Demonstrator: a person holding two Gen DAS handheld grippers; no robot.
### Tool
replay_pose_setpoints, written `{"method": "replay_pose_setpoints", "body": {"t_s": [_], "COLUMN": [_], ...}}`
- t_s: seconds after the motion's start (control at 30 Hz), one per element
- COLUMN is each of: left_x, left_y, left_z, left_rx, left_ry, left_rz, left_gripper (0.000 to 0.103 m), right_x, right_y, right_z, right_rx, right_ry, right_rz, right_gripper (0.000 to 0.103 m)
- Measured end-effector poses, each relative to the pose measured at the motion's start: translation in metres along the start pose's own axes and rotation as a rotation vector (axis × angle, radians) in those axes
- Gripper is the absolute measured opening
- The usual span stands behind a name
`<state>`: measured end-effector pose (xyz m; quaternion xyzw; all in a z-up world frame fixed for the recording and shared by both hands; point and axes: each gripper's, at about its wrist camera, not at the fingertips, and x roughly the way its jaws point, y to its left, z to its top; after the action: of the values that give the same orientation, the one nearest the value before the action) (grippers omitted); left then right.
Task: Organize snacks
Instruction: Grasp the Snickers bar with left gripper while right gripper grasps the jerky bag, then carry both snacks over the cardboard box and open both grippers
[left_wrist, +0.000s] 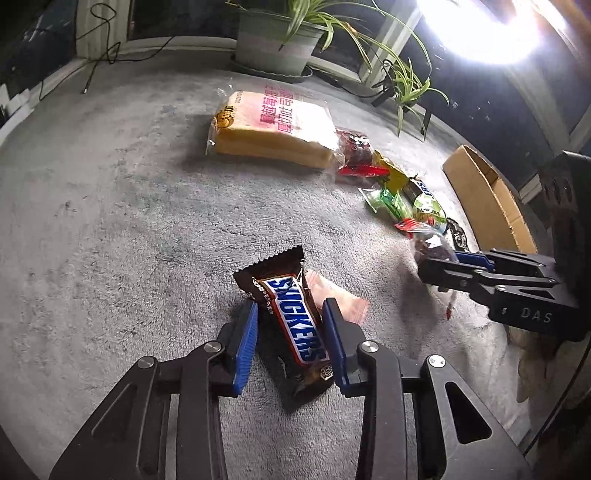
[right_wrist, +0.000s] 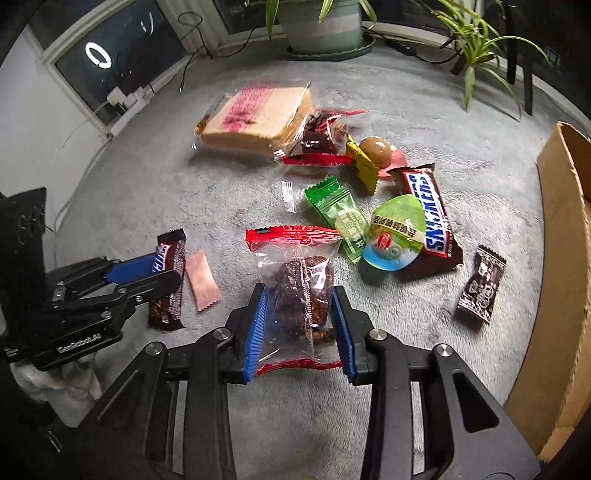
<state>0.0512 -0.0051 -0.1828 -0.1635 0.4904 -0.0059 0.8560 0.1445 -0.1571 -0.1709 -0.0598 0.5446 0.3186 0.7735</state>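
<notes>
The left gripper (left_wrist: 290, 332) is closing its blue pads on a Snickers (left_wrist: 295, 325) lying on the grey carpet (left_wrist: 110, 221), beside a pink sachet (right_wrist: 202, 284). The right gripper (right_wrist: 299, 317) is pinching a clear date pack (right_wrist: 301, 291), which seems lifted a little, though that is hard to judge. The other snacks are lying scattered ahead, the bread (right_wrist: 255, 118) farthest, and the box (right_wrist: 565, 258) is sitting to the right.

Glossy wrappers on rough grey cloth

Snickers bar (left_wrist: 291, 321) wrapper shiny, probably plastic film; date-cake packet (right_wrist: 301, 291) clear glossy plastic; carpet (left_wrist: 110, 221) matt, nubbly; box (right_wrist: 565, 258) matt cardboard.
</notes>
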Motion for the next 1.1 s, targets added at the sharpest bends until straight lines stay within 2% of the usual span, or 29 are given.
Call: {"method": "replay_pose_setpoints", "body": {"t_s": [0.27,0.57,0.8,1.1], "left_x": [-0.009,-0.038,-0.051,-0.043], "left_y": [0.004,-0.006,-0.051,-0.143], "left_z": [0.002,0.019,0.037,0.052], "left_rx": [-0.014,0.011,0.086,0.225], "left_ry": [-0.017,-0.084,-0.138,-0.15], "left_rz": [-0.004,-0.032,-0.125,-0.275], "left_gripper": [0.032,0.031,0.031,0.031], "right_x": [-0.026,-0.082,-0.122,-0.165], "right_y": [-0.002,-0.011,-0.034,-0.104], "right_z": [-0.002,-0.003,-0.013,-0.038], "right_rx": [0.021,0.054,0.101,0.212], "right_ry": [-0.057,-0.17,-0.249,-0.297], "right_rz": [-0.002,-0.024,-0.096,-0.225], "right_gripper": [0.035,0.035,0.036,0.036]}}
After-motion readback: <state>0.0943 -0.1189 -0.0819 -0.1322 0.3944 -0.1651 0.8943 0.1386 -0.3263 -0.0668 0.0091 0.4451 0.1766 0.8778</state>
